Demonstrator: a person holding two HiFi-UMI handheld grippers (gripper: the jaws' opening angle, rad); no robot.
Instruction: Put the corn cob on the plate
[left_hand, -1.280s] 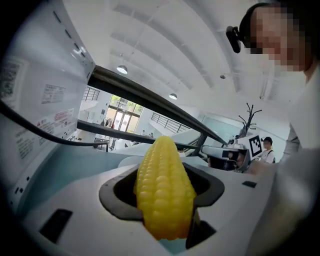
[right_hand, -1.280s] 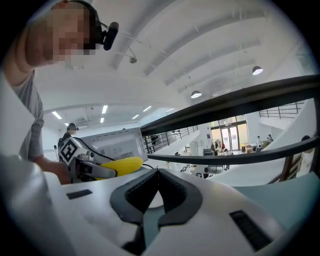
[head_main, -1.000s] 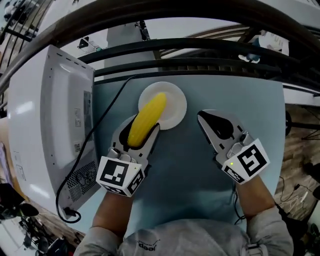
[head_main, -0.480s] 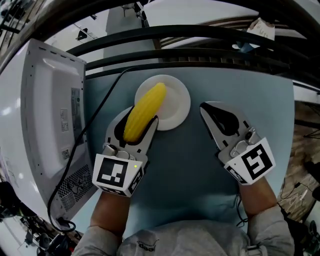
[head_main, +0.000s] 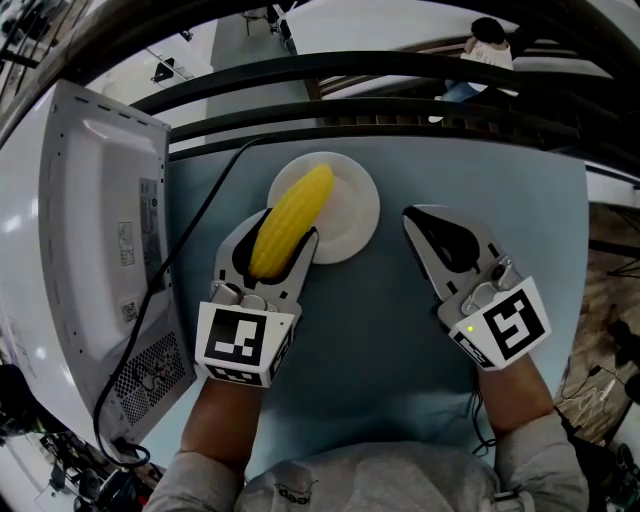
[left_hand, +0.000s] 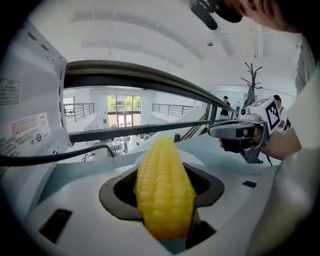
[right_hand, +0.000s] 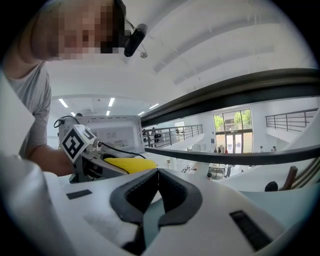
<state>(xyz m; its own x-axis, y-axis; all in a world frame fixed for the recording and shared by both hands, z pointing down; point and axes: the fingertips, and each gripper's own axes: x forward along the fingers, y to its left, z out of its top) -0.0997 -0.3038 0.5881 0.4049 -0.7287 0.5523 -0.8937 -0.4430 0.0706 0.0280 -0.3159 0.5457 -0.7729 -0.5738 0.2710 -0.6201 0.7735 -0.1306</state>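
Nearest to the person, the left gripper holds the corn cob by its thick end. Its jaws stand wide apart, approx. as wide as the cob, w/ pads pressed on both sides. The right gripper waits over the table, right of the plate, w/ jaws closed together and nothing between them. Compared w/ one sec. ago, the left gripper has sunk a little; the grip itself did not change. The cob's tip is now over the middle of the white plate; whether it already touches, I cannot tell. So the lowering is nearly finished, I think, and the release is not yet done. Further left stands a white microwave w/ its cable.
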